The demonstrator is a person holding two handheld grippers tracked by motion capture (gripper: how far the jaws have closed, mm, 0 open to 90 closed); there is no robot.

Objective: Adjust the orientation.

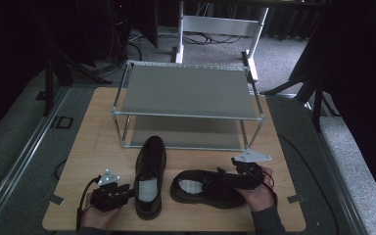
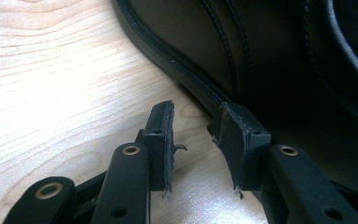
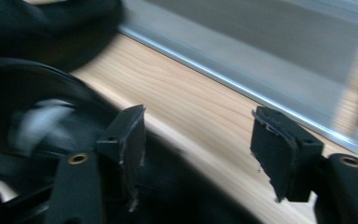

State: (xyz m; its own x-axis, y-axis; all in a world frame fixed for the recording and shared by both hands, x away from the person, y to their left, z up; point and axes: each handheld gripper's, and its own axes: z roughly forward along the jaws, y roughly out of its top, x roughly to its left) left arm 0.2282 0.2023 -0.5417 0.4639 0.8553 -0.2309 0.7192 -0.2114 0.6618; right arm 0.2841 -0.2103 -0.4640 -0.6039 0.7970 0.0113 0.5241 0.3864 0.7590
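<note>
Two black leather shoes lie on the wooden table (image 1: pixel 83 147). One shoe (image 1: pixel 149 171) points away from me toward the rack. My left gripper (image 1: pixel 126 192) sits at its heel side, open; its pads (image 2: pixel 161 135) stand apart over bare wood, the right pad beside the shoe's sole edge (image 2: pixel 186 70). The other shoe (image 1: pixel 200 186) lies crosswise with its opening to the left. My right gripper (image 1: pixel 229 177) hovers over that shoe's toe end, open. In the right gripper view the gripper (image 3: pixel 198 116) is wide, one pad (image 3: pixel 126 140) over the blurred shoe (image 3: pixel 23 102).
A two-level metal rack (image 1: pixel 186 90) with grey shelves stands at the back of the table, its lower rail (image 3: pixel 223 79) close beyond the right gripper. Bare wood lies left of the shoes. Dark stands and cables sit on the floor behind.
</note>
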